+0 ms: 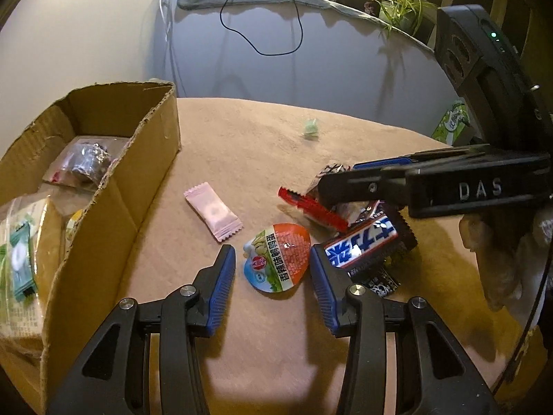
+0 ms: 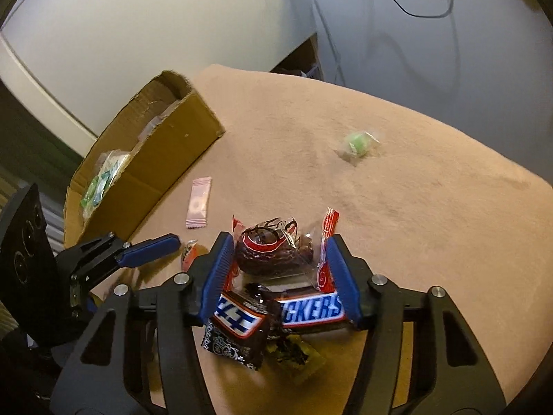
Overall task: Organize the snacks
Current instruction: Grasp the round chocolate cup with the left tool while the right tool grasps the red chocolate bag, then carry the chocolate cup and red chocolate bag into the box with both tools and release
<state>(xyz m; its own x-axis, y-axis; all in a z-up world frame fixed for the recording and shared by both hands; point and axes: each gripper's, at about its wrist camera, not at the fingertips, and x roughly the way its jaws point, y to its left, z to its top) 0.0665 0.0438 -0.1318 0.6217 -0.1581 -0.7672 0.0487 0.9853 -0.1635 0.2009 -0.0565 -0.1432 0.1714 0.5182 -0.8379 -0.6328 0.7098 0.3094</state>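
In the left wrist view my left gripper (image 1: 273,273) stands open around an orange, white and blue egg-shaped snack packet (image 1: 276,259) on the tan table; the pads flank it without pressing. In the right wrist view my right gripper (image 2: 280,266) is shut on a clear, red-ended packet (image 2: 276,252) holding something dark brown. Its right end is bent up against the pad. Two Snickers bars (image 2: 311,307) lie under that gripper's base. A pink candy (image 1: 212,212) lies between the snacks and the cardboard box (image 1: 145,173). The left gripper's blue finger (image 2: 148,247) shows at the left.
The cardboard box (image 2: 166,159) at the left holds several snack bags. A small green wrapped candy (image 1: 310,128) lies alone farther back on the table. Behind the table are a grey covered surface with a black cable (image 1: 262,27), a potted plant (image 1: 401,3) and a green carton (image 1: 451,122).
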